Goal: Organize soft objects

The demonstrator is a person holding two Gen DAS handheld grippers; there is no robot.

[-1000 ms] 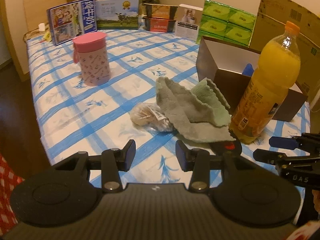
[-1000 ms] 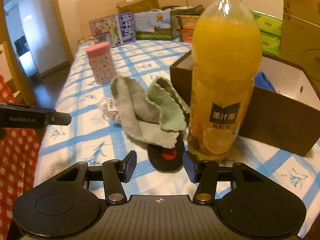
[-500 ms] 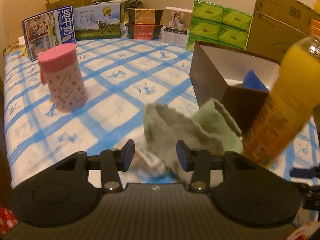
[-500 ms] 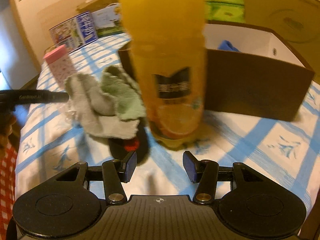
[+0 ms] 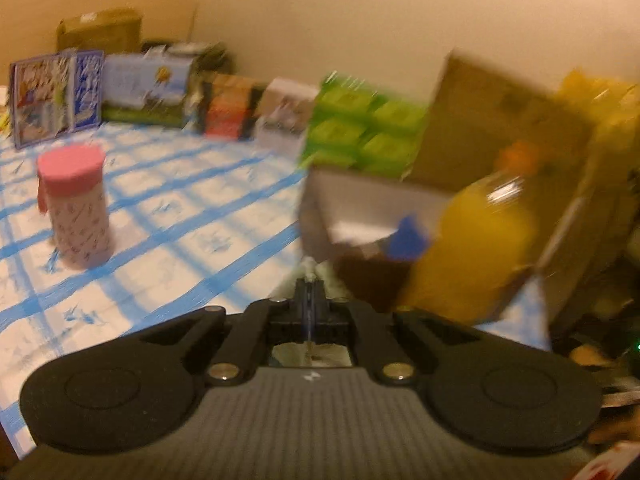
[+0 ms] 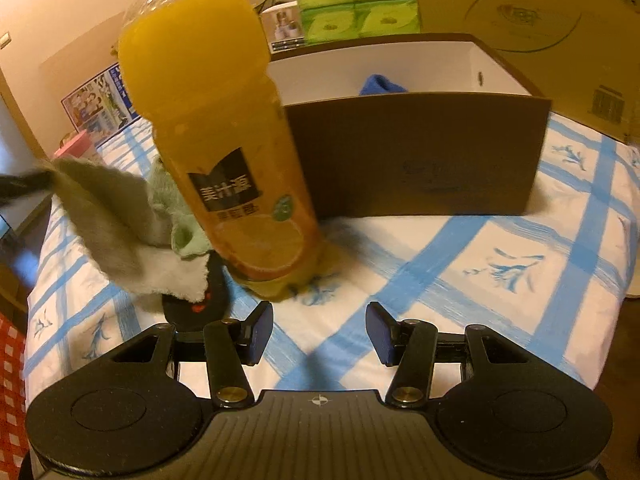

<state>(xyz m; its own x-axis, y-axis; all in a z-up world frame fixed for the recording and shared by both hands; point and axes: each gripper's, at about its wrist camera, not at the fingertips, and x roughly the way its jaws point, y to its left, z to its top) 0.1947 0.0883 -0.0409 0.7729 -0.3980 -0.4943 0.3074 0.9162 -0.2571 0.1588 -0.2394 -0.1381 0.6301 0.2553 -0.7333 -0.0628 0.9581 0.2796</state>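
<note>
My left gripper (image 5: 309,286) is shut on the grey-green cloth (image 5: 310,270); only a tuft shows past its fingers in the blurred left wrist view. In the right wrist view the cloth (image 6: 116,220) hangs lifted at its left corner, where the left gripper (image 6: 24,184) pinches it. My right gripper (image 6: 318,330) is open and empty over the tablecloth, in front of the brown box (image 6: 420,152). A blue cloth (image 6: 382,84) lies inside the box, also visible in the left wrist view (image 5: 406,238).
An orange juice bottle (image 6: 212,132) stands between the cloth and the box. A black and red object (image 6: 200,304) lies under the cloth's edge. A pink cup (image 5: 76,208) stands on the checked tablecloth (image 5: 180,216). Cartons and green tissue packs (image 5: 360,128) line the back.
My left gripper closed on the grey-green cloth and lifted its corner. My right gripper moved right, past the bottle toward the box front, staying open.
</note>
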